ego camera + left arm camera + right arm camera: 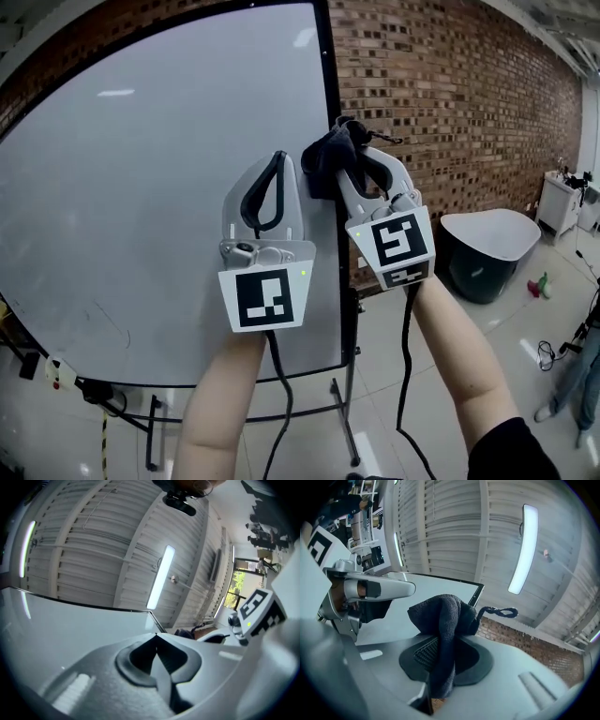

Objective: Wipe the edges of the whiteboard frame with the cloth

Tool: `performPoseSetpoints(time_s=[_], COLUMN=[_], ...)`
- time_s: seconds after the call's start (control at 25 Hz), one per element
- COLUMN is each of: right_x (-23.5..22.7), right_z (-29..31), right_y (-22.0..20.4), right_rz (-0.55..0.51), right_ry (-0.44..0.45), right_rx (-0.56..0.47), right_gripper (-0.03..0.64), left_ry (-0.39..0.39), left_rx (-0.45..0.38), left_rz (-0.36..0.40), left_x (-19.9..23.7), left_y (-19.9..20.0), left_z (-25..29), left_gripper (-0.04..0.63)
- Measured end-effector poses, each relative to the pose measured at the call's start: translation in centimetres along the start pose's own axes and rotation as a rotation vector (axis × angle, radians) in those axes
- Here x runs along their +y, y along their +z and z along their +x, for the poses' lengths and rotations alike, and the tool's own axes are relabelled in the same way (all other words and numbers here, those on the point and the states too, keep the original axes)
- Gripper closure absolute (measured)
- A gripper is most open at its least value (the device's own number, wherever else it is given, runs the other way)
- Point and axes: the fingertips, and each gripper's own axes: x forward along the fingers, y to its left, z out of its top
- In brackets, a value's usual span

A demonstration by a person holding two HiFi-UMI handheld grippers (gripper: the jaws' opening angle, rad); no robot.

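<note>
Two hand-held grippers are shown raised on bare forearms before one whiteboard (141,187) on a stand. Room: a brick wall (450,112) is seen behind, a glossy tiled floor (525,375) below, one lined black bin (483,253) at right. Left gripper (277,161): jaws are closed together with nothing held, over the white surface near its right side. Right gripper (361,161): jaws are clamped on one dark cloth (326,161), which is bunched past the tips and laid over the right-hand edge of the black frame (327,75)
</note>
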Motion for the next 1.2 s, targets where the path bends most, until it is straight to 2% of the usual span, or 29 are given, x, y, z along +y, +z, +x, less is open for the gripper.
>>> performPoseSetpoints(time_s=[0.2,0.4,0.6,0.88,1.2], right_x=[1.8,4.2,6.5,10.5,13.5], right_z=[-1.6,-3.7,-6.0,-10.4,-14.4], right_y=[-2.2,-5.0,-8.3,-12.8,-17.6], right_rz=[-0.009,0.038,0.049,0.1,0.157], right_ry=[0.002,0.023,0.064,0.089,0.086], right_rx=[0.016,0.052,0.119,0.193,0.265], right_gripper=[0.56,0.56,0.56,0.56,0.56], left_ry=[0.01,0.011,0.023,0.034,0.06], left_rx=[0.032,0.08,0.191,0.334,0.45], left_rz=[0.011,-0.004,-0.062,-0.046,-0.088], left_x=[-0.8,-1.8,-3.1,-5.5,-7.0], left_y=[-2.6,-4.2,-7.3,-11.8,-16.2], left_z=[-2.8,-5.0,-6.6,-12.8,-18.8], left_gripper=[0.592,0.592,0.592,0.592,0.592])
